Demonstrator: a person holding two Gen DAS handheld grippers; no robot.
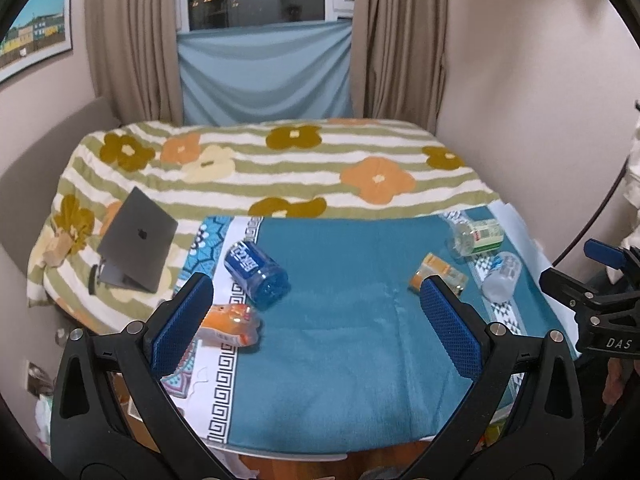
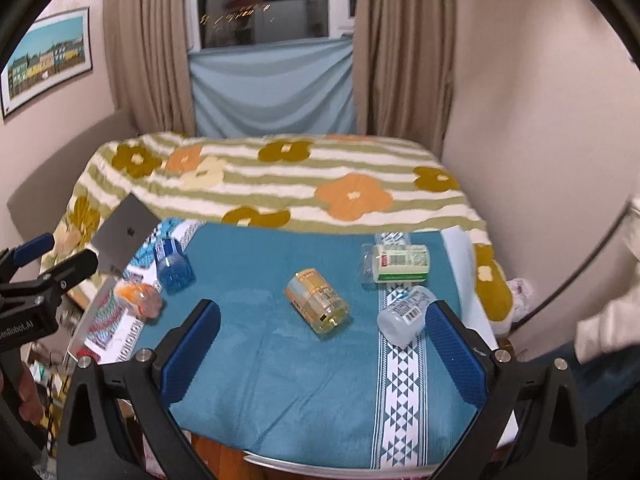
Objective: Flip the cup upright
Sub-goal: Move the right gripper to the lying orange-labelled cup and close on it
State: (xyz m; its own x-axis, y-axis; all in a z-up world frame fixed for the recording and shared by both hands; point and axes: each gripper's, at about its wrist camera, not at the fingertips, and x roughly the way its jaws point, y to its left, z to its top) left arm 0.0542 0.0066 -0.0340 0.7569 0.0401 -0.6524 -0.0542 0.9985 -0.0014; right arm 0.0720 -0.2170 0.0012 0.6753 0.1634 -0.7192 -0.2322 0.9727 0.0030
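Note:
Several cups lie on their sides on a teal cloth (image 1: 340, 344) (image 2: 280, 368). A blue cup (image 1: 256, 273) (image 2: 173, 266) and an orange cup (image 1: 230, 325) (image 2: 138, 298) lie at the left. A yellow cup (image 1: 440, 276) (image 2: 318, 300) lies mid-cloth. A green-labelled cup (image 1: 478, 236) (image 2: 396, 262) and a clear cup (image 1: 502, 276) (image 2: 406, 314) lie at the right. My left gripper (image 1: 316, 320) is open above the near cloth, empty. My right gripper (image 2: 324, 344) is open and empty, its right finger next to the clear cup.
A bed with a flowered striped blanket (image 1: 280, 168) (image 2: 288, 176) lies behind the cloth. A grey laptop (image 1: 136, 240) (image 2: 126, 236) rests on its left side. Curtains (image 1: 132, 40) and a window are at the back; a wall (image 1: 540, 100) is on the right.

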